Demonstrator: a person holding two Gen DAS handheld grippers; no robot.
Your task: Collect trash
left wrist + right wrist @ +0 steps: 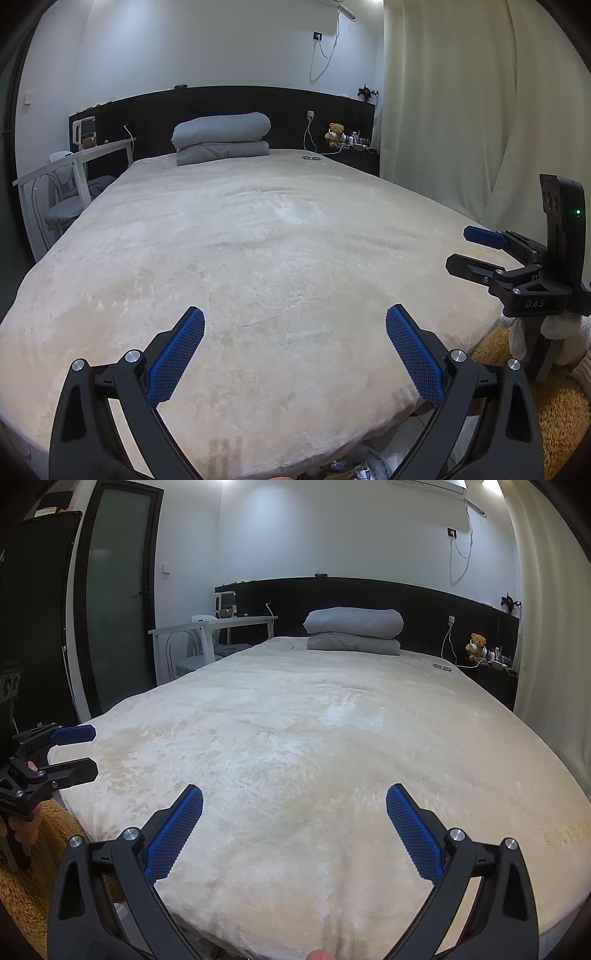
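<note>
Both claws, left gripper (pixel 295 325) and right gripper (pixel 294 805) (jaws spread), hover over the bed (pixel 258 240).

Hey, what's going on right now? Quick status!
Left gripper open, empty. Right gripper open, empty. No trash in sight on the bed. Nothing blocking.

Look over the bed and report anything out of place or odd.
One thing stands out: a small dark ring-shaped item lies alone on the cream blanket near the headboard's right end; what it is cannot be told. The folded grey duvet sits neatly.
</note>
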